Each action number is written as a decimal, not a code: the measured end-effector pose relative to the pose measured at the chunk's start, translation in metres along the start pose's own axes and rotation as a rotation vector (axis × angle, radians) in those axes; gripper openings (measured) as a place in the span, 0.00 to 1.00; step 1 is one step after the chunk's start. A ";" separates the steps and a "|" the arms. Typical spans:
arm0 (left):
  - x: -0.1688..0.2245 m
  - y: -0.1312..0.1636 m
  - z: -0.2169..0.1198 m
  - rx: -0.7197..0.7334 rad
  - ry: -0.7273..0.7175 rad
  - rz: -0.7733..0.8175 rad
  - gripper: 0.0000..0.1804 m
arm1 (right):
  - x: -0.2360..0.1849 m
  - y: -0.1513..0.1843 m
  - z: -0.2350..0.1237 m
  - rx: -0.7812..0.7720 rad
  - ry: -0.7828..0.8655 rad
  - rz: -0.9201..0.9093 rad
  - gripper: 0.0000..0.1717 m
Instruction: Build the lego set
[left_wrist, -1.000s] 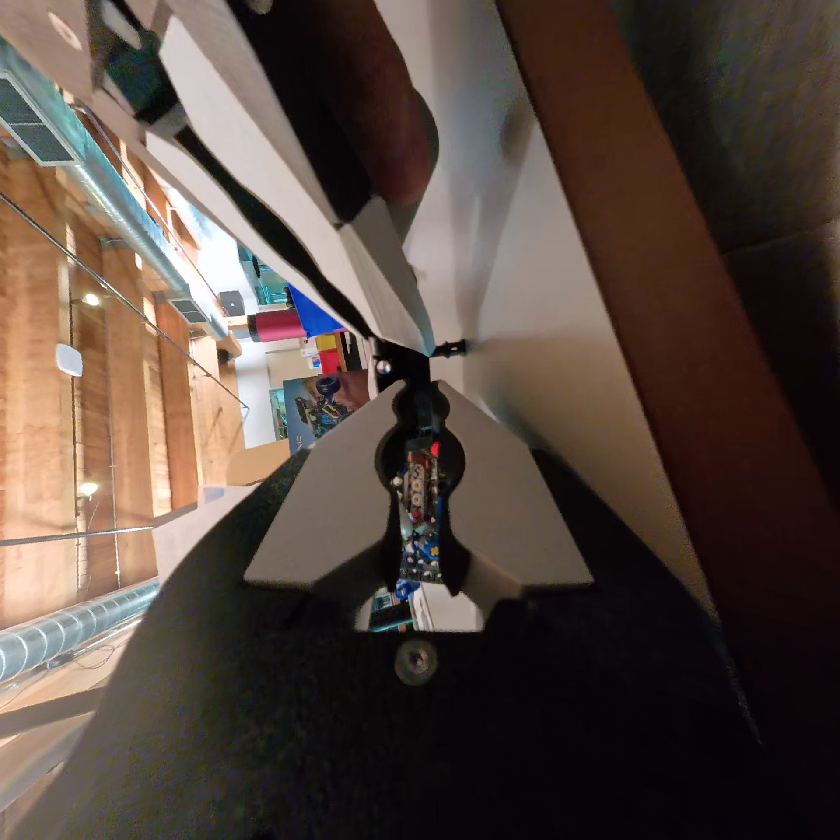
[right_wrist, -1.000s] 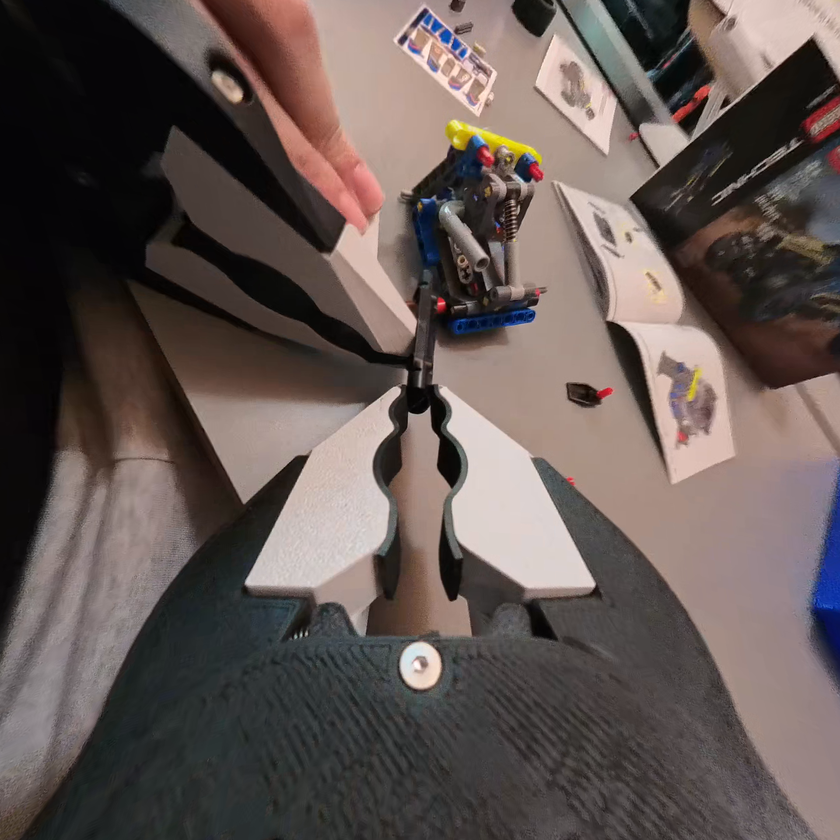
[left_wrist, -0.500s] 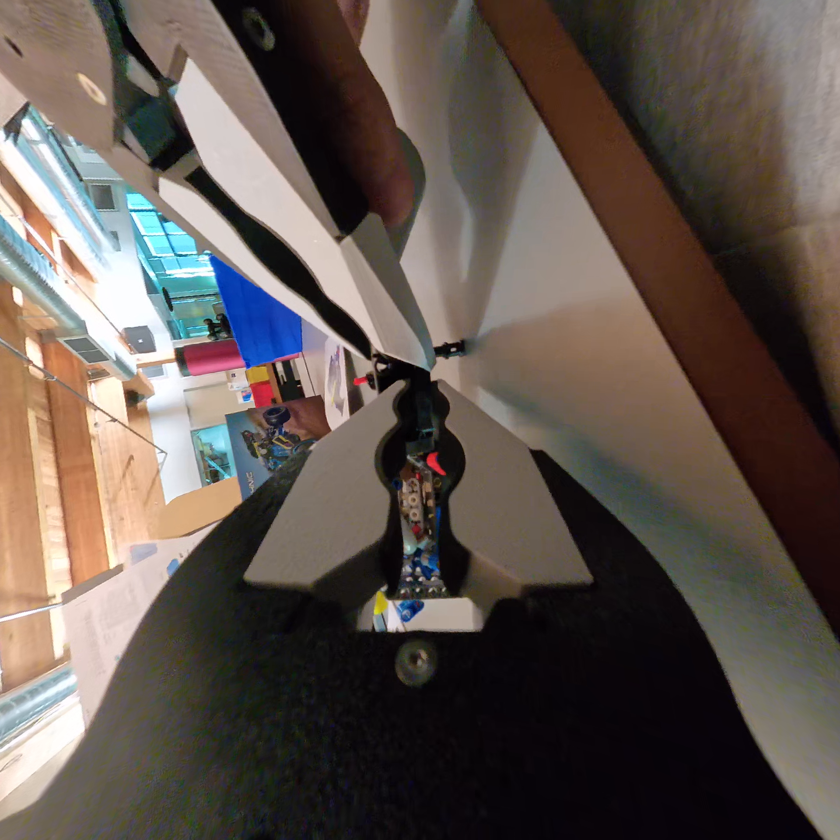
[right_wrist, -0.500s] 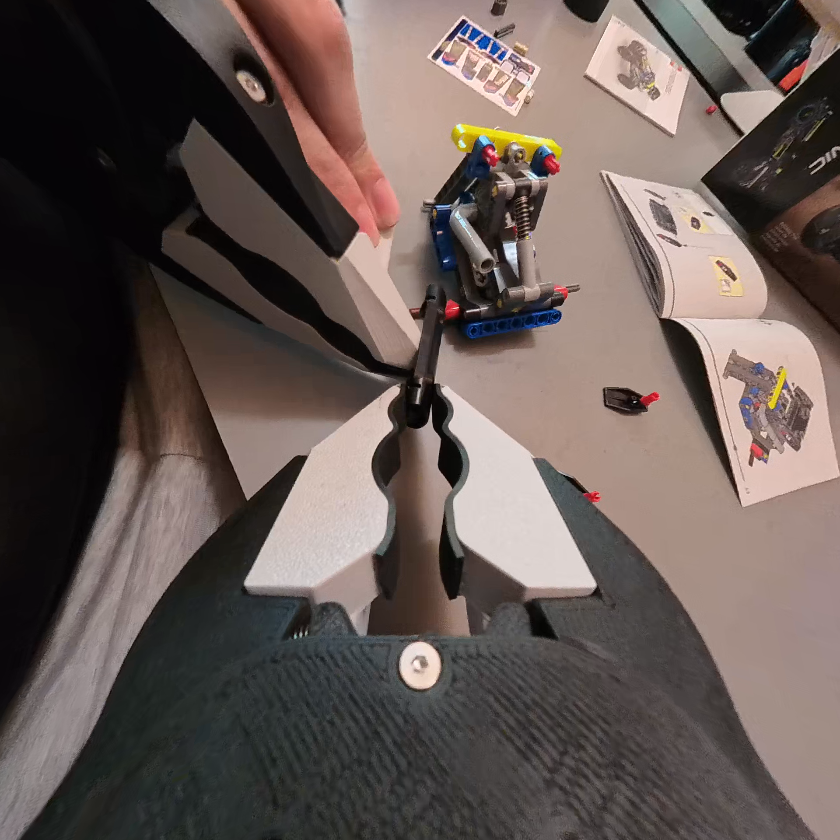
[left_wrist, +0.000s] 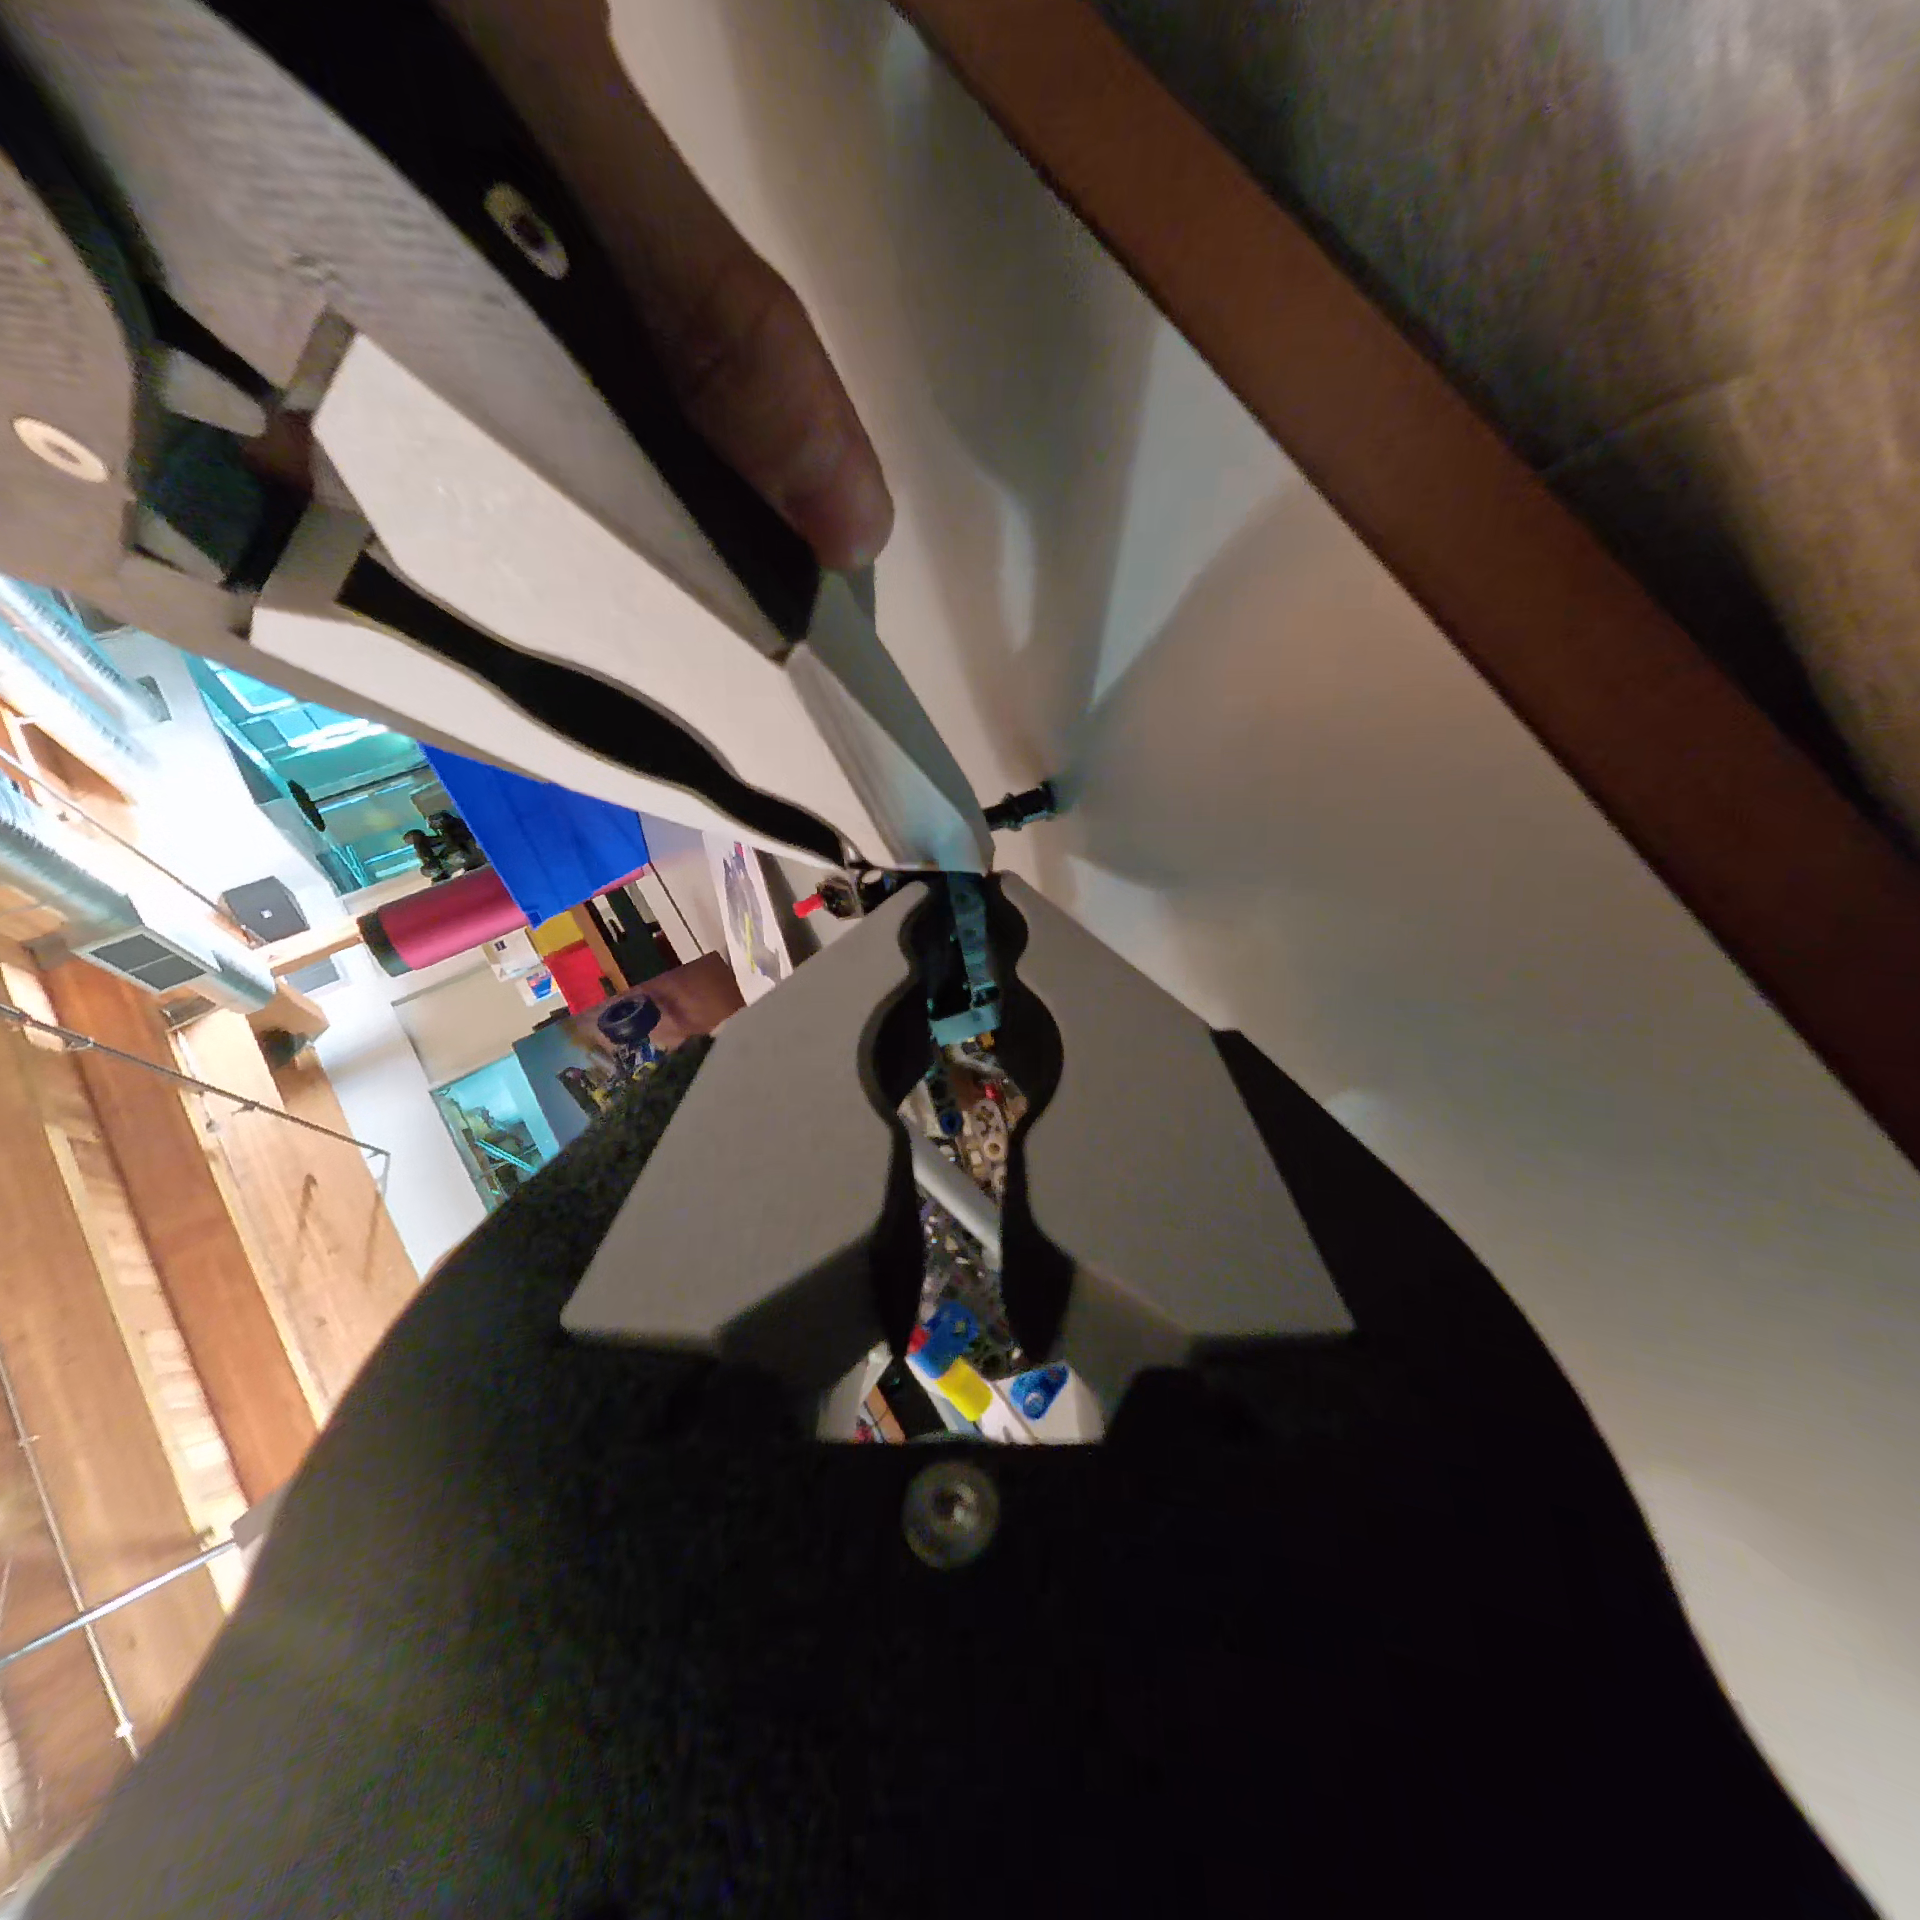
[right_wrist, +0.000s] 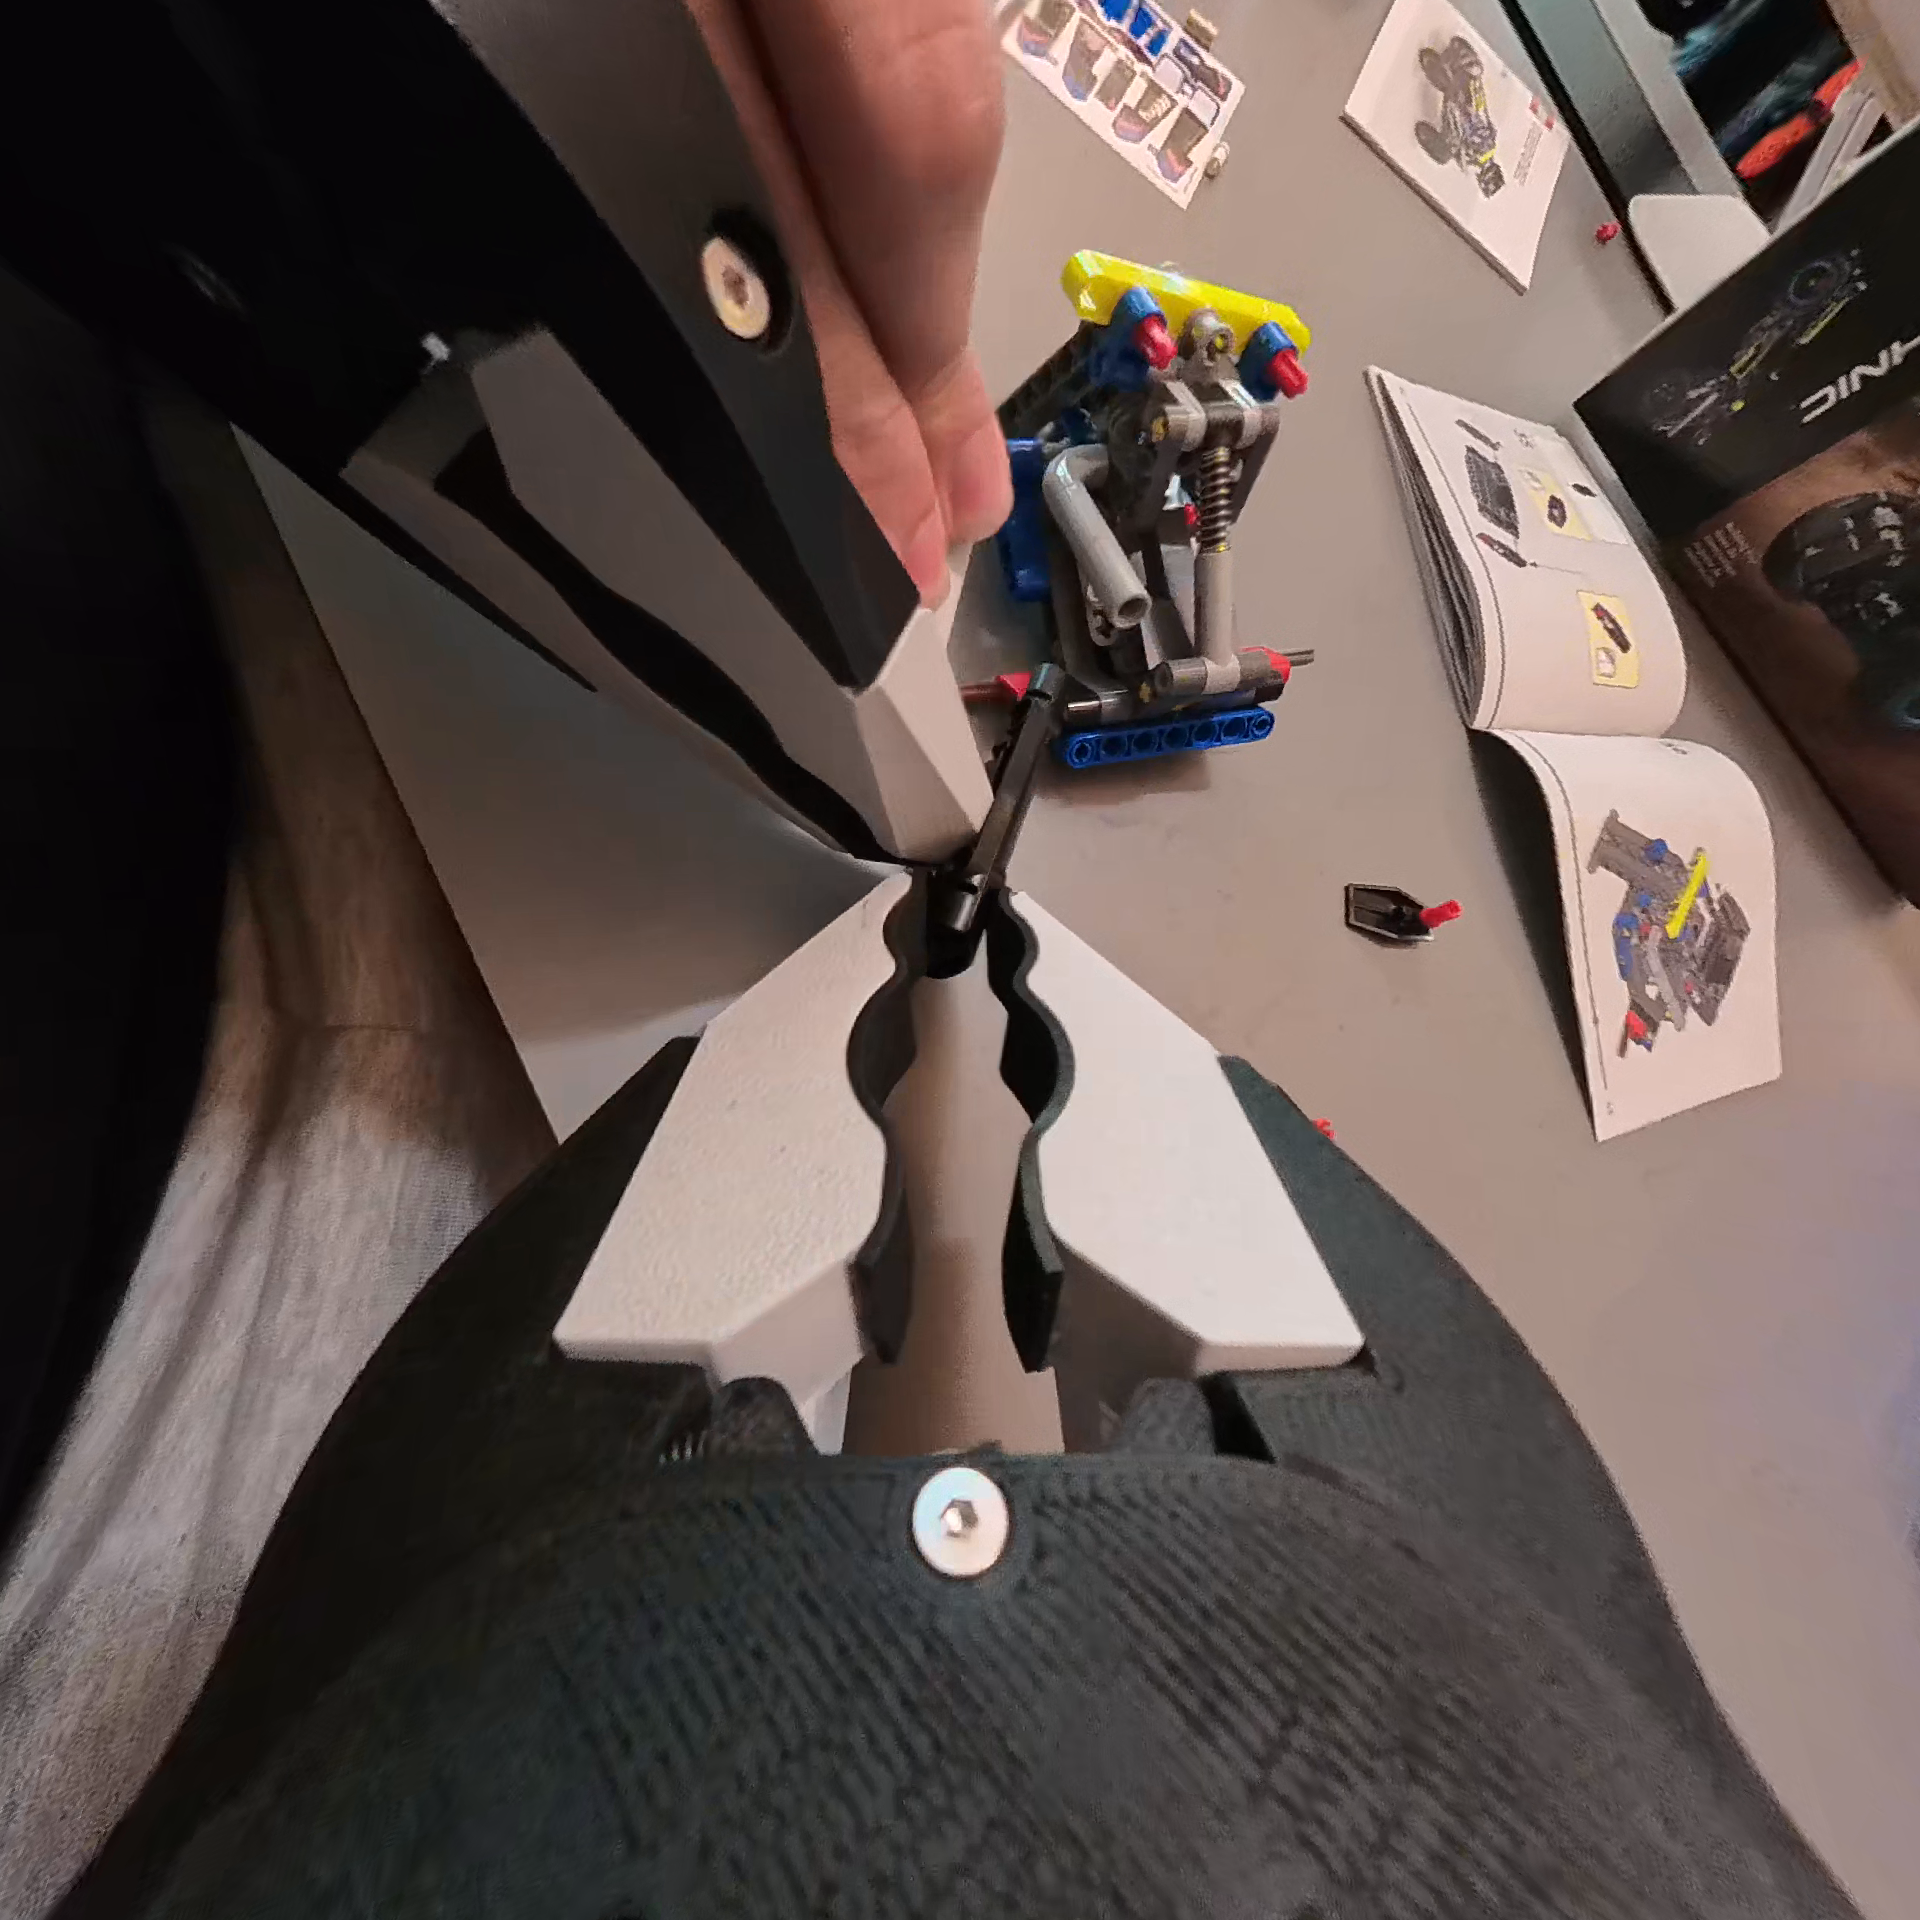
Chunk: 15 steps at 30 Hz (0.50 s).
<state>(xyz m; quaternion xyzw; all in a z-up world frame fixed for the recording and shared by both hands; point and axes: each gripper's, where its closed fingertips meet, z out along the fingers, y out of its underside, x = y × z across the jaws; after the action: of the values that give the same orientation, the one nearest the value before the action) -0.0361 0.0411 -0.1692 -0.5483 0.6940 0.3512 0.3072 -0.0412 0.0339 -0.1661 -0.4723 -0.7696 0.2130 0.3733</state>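
My right gripper is shut on the round lower end of a thin black beam. The beam slants up to the red axle end of a grey, blue and yellow brick model on the grey table. My left gripper, with a hand on it, comes in from the upper left and pinches the same beam just above the right's grip. In the left wrist view my left gripper has the beam between its tips. The right gripper meets it there, with a black stub beside it.
An open instruction booklet and a dark box lie right of the model. A small black piece with a red pin lies nearer. A sticker sheet and a second booklet lie at the back. The table's near edge runs along the left. Left and right tips are no more than a few centimetres apart.
Both grippers stay together on the black beam. The beam leans more to the right, and the model looks closer in the right wrist view. The left wrist view has swung across the room behind.
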 end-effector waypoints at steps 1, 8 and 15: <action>0.000 0.000 0.000 0.004 -0.005 -0.004 0.01 | 0.000 0.000 0.000 -0.010 0.013 -0.008 0.05; -0.001 0.001 0.001 0.211 -0.006 -0.407 0.02 | 0.001 0.002 -0.001 0.019 -0.025 0.052 0.06; -0.001 0.002 0.000 0.231 -0.032 -0.302 0.02 | 0.000 0.000 0.000 0.002 -0.027 0.027 0.05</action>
<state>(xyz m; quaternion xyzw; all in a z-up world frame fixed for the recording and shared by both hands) -0.0378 0.0415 -0.1681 -0.6016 0.6348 0.2276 0.4281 -0.0407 0.0340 -0.1661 -0.4793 -0.7679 0.2250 0.3605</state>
